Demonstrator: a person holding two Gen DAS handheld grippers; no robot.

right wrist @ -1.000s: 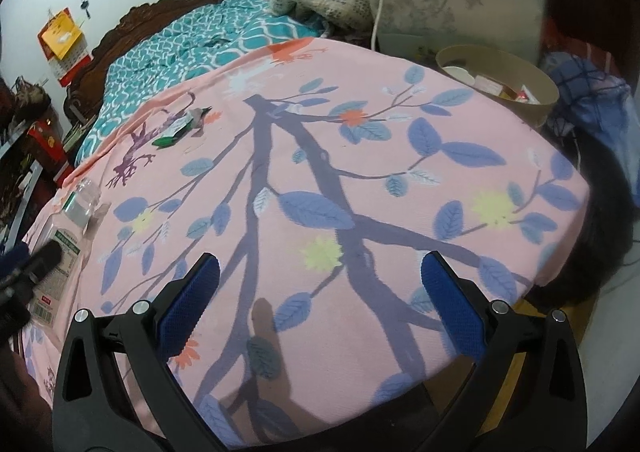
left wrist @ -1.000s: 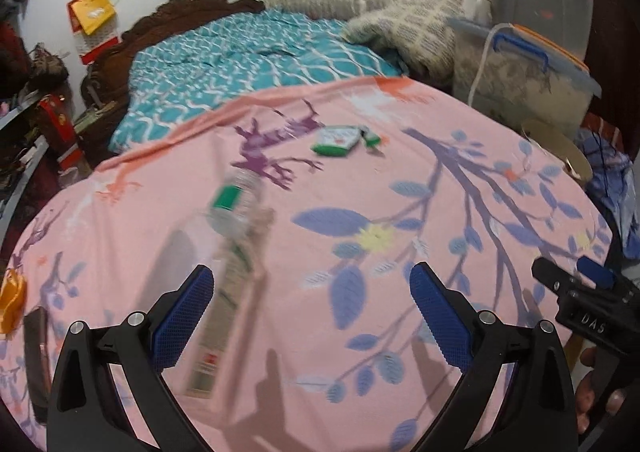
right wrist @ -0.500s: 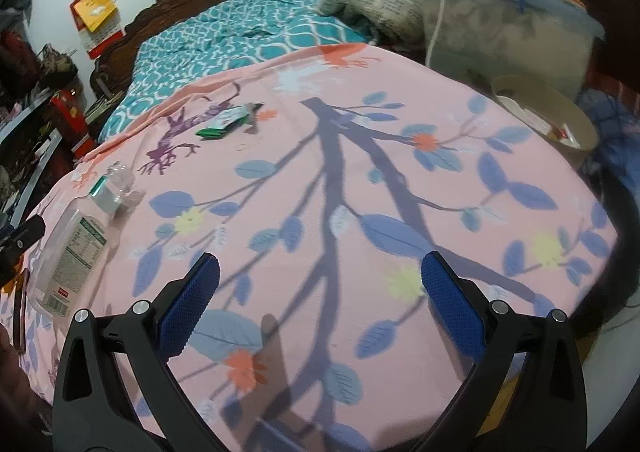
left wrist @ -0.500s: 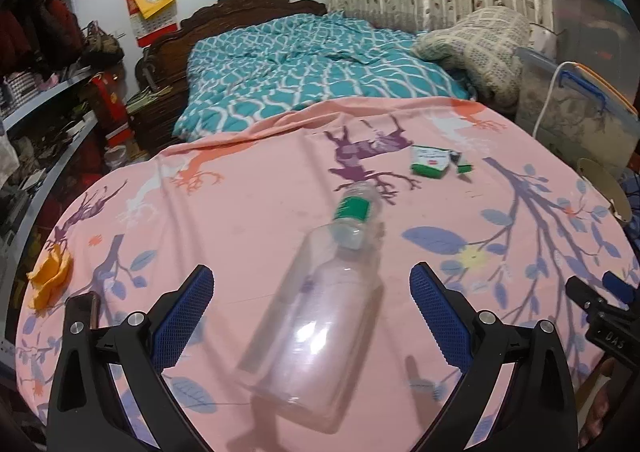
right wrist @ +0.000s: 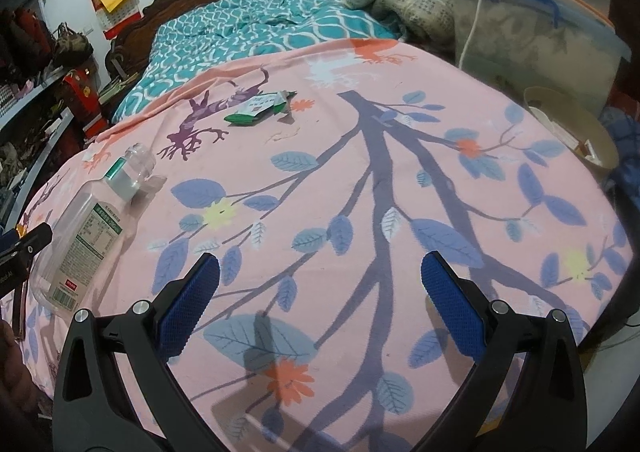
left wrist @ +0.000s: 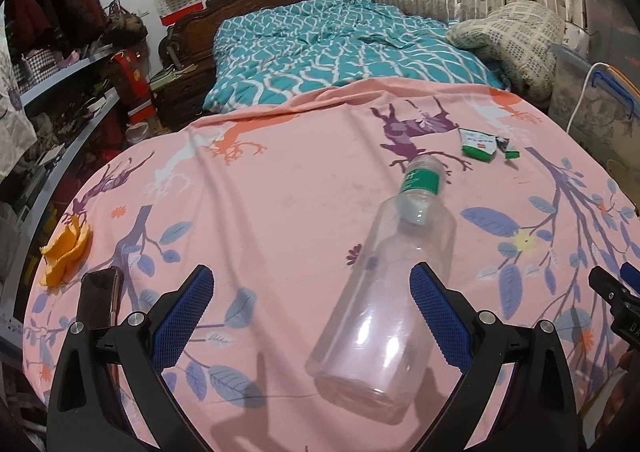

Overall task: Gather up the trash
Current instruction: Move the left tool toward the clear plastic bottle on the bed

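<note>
**Bottle lies by your left gripper's right finger**

Your left gripper (left wrist: 310, 306) is wide open, holding nothing; the clear plastic bottle (left wrist: 394, 280) lies on the pink cloth (left wrist: 280, 187), its base beside the right pad. Your right gripper (right wrist: 320, 298) gapes empty. The tan bin (right wrist: 576, 123) at the edge holds scraps.

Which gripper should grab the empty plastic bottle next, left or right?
Left. The left gripper is open, with the bottle lying just ahead, its base against the right-side finger. The right gripper is open over bare pink cloth, the bottle far off to its left.
</note>
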